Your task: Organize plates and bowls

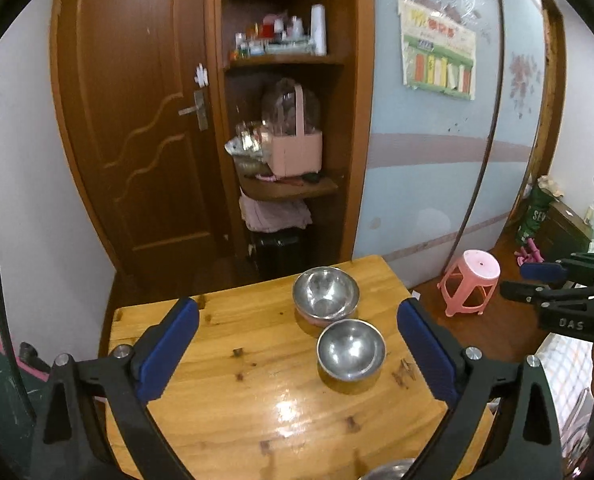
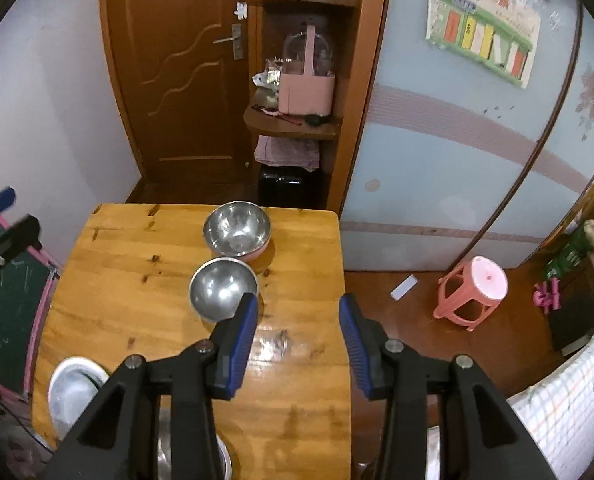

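Two steel bowls stand on the wooden table (image 1: 225,412). The far bowl (image 1: 324,293) sits nested in a pink bowl (image 2: 257,254). The near bowl (image 1: 351,349) stands alone just in front of it. Both show in the right wrist view, far (image 2: 237,226) and near (image 2: 221,288). My left gripper (image 1: 297,344) is open and empty above the table, short of the bowls. My right gripper (image 2: 297,340) is open and empty, just right of the near bowl. A white plate (image 2: 73,394) and a steel dish (image 2: 193,456) lie at the table's near edge.
A pink stool (image 2: 473,294) stands on the floor right of the table. Behind the table are a brown door (image 1: 137,120) and open shelves holding a pink basket (image 1: 295,150). A sliding wardrobe (image 2: 477,120) fills the right side.
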{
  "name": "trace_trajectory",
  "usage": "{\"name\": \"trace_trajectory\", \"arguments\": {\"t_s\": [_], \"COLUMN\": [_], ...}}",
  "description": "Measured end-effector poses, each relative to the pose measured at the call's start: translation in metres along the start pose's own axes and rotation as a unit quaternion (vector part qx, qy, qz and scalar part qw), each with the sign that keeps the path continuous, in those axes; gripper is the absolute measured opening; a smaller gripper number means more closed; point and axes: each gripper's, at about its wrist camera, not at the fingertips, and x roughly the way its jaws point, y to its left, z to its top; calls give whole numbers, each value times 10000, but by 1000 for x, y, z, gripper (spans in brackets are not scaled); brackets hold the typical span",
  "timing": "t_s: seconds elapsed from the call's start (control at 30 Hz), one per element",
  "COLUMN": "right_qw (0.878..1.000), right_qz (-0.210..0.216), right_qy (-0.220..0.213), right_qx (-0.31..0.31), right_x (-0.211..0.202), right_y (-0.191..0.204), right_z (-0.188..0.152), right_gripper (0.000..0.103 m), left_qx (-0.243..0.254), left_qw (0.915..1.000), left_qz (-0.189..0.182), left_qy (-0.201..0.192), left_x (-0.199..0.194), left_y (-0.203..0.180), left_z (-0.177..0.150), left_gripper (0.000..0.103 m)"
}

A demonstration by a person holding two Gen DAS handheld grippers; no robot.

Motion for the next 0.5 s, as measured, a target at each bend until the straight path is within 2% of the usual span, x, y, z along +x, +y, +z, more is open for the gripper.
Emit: {"name": "trace_trajectory", "arguments": {"t_s": [0.2,0.33,0.5], "right_qw": [9992,9978,9959], "right_qz": [246,431,461], "right_qy": [273,457,766], "right_qx": [161,215,145], "right_x": [59,104,170], "right_y": [-18,-24,-17], "right_z": [41,57,63], "right_gripper": [42,42,42], "left_qx": [-264,-602,-767], "left_qw": [9974,9918,9867], "left_qz": [162,80,276], "left_qy": [658,1127,1407], "left_x": [102,168,236], "left_y": [10,21,29], "left_z": [19,11,-13], "left_gripper": [99,99,99]}}
